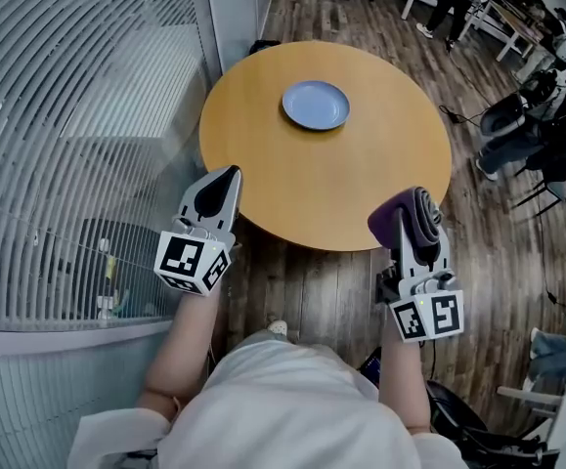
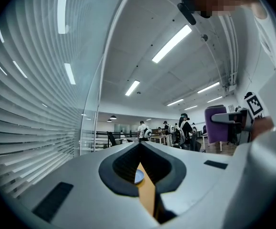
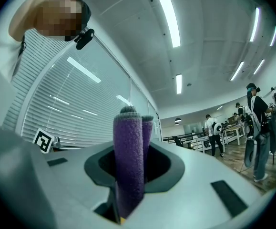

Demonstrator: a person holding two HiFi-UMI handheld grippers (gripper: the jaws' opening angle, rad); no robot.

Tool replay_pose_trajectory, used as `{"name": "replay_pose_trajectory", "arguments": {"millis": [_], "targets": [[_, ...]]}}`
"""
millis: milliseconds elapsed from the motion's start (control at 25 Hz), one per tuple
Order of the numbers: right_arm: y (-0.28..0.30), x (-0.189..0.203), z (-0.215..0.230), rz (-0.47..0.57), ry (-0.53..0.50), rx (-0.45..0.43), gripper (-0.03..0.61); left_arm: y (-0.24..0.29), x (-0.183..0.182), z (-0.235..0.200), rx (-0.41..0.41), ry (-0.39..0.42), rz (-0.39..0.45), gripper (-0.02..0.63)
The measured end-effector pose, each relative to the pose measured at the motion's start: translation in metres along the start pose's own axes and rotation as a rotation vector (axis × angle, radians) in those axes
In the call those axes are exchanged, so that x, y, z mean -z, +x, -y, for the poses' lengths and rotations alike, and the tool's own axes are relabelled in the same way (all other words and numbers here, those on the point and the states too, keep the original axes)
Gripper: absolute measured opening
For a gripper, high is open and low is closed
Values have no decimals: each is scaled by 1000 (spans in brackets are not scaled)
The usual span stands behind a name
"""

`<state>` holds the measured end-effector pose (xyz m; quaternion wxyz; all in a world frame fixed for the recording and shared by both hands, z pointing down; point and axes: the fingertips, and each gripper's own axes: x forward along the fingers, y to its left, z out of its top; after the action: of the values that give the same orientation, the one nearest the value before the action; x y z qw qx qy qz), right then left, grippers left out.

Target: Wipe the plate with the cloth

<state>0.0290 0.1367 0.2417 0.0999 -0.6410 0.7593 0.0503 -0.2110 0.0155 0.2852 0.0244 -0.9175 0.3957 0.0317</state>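
Nearby, the right hand-held gripper (image 1: 421, 203) is clamped on a rolled purple cloth (image 3: 128, 161), which stands up between its jaws and bulges out sideways over the near edge of the surface (image 1: 361, 179). The cloth looks soft, light and fluffy. It should squash and drag rather than slide, so a grip low on the roll seems right, leaving the free fold to meet the plate. The left hand-held gripper (image 1: 229, 176) is closed on nothing, its tips at the surface's near left edge. Farther off, well apart from both, the blue plate (image 1: 316, 105) lies flat toward the far side. It looks smooth, rigid and probably light, so it may skate under wiping, and the empty gripper could steady its rim.
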Motion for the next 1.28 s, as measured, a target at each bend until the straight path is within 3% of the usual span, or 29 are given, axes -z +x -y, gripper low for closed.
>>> {"name": "replay_pose_trajectory", "arguments": {"millis": [480,1080,1280], "targets": [[14,11,12,-46,-21,0,101,16,13,2,1,-6,-42,2],[93,53,58,-53,11,-111,101,79,47,-17,-59,11,-67,2],[128,27,97,-41,24,-144,101,123,17,-7,-71,33,-65,2]]}}
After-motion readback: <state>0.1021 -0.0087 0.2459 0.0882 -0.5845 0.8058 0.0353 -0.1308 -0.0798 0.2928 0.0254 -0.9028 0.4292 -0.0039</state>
